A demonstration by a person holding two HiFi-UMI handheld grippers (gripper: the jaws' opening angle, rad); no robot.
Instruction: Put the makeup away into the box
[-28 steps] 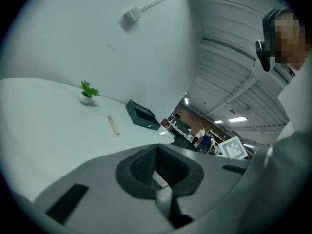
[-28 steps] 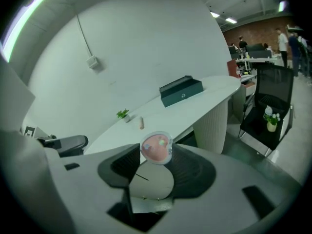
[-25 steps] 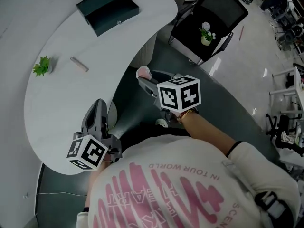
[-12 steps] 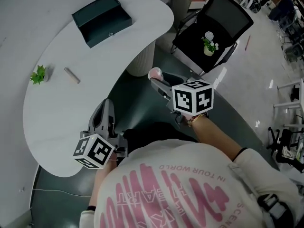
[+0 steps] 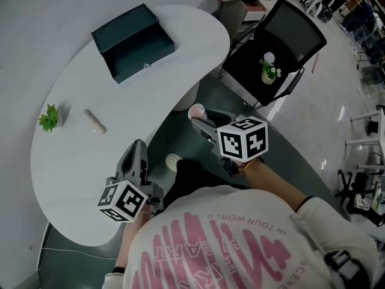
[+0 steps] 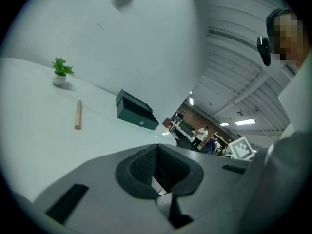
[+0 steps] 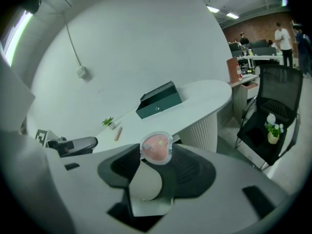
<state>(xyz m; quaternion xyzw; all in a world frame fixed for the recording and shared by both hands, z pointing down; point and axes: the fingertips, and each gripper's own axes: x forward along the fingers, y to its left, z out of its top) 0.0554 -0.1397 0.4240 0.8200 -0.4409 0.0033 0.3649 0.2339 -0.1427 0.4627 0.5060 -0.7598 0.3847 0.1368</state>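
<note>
My right gripper [image 5: 199, 115] is shut on a pink heart-shaped makeup compact [image 5: 196, 110], held over the floor off the table's near edge; the compact [image 7: 156, 147] sits upright between the pads. The dark green box [image 5: 133, 42] lies with its lid down at the far end of the white table [image 5: 72, 167], also seen as the box [image 7: 160, 101] ahead. A beige makeup stick [image 5: 95, 121] lies on the table's left part. My left gripper [image 5: 137, 148] hovers by the table's near edge, jaws together and empty; in the left gripper view the stick [image 6: 77, 114] and box [image 6: 136, 112] lie ahead.
A small green plant [image 5: 49, 118] stands near the table's left edge. A black office chair [image 5: 283, 41] with a little potted plant [image 5: 269, 68] on its seat stands right of the table. A ribbed white pedestal [image 7: 208, 126] holds the table up.
Both grippers have moved forward toward the table, the right one carrying the compact with it. The box, stick and plant have not moved on the table.
</note>
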